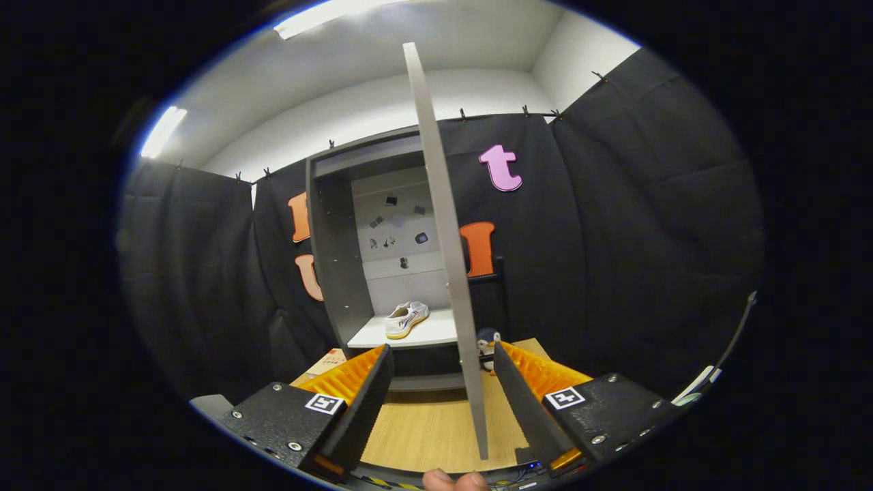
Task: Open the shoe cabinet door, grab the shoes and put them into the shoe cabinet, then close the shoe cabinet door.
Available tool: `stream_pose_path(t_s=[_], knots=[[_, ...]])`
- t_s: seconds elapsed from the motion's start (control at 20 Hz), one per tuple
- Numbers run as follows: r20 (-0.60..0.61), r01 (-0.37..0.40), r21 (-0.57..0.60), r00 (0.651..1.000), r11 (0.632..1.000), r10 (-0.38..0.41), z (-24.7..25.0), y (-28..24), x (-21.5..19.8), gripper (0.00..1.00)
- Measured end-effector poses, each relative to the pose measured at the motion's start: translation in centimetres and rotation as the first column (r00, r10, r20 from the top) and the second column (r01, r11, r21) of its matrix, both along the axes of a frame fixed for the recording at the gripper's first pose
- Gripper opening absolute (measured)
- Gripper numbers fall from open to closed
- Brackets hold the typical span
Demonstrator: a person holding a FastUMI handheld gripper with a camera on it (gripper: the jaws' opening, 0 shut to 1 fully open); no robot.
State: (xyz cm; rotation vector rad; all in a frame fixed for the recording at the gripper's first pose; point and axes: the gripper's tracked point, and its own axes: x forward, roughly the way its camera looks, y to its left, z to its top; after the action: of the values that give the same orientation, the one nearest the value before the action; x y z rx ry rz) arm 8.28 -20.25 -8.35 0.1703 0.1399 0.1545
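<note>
A grey shoe cabinet (334,273) stands beyond my fingers against the booth wall, its inside showing. Its grey door (447,259) is swung wide and seen edge-on, and its lower edge reaches down between my two fingers. A white shoe with a yellowish sole (406,319) lies on the cabinet's white shelf (372,337), left of the door. My gripper (442,375) is open, with the door's edge in the gap nearer the right finger; neither finger (368,402) clearly presses on it.
A wooden tabletop (423,429) runs from my fingers to the cabinet. A small penguin figure (487,345) stands just right of the door's foot. A cardboard-coloured box (327,360) lies left of the cabinet base. Fingertips of a person (453,481) show below.
</note>
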Motion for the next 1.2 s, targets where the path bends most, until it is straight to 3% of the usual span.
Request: stream_pose_path(t_s=[0.45, 0.95, 1.2], knots=[[0.005, 0.059, -0.004, 0.998, 0.998, -0.059, -1.0, -5.6, 3.0, 0.93], [-0.017, 0.061, -0.046, 0.998, 0.997, -0.062, -1.6, -4.1, 5.0, 0.91], [-0.021, 0.043, -0.083, 0.999, 0.996, -0.045, -1.5, -0.3, 4.4, 0.89]])
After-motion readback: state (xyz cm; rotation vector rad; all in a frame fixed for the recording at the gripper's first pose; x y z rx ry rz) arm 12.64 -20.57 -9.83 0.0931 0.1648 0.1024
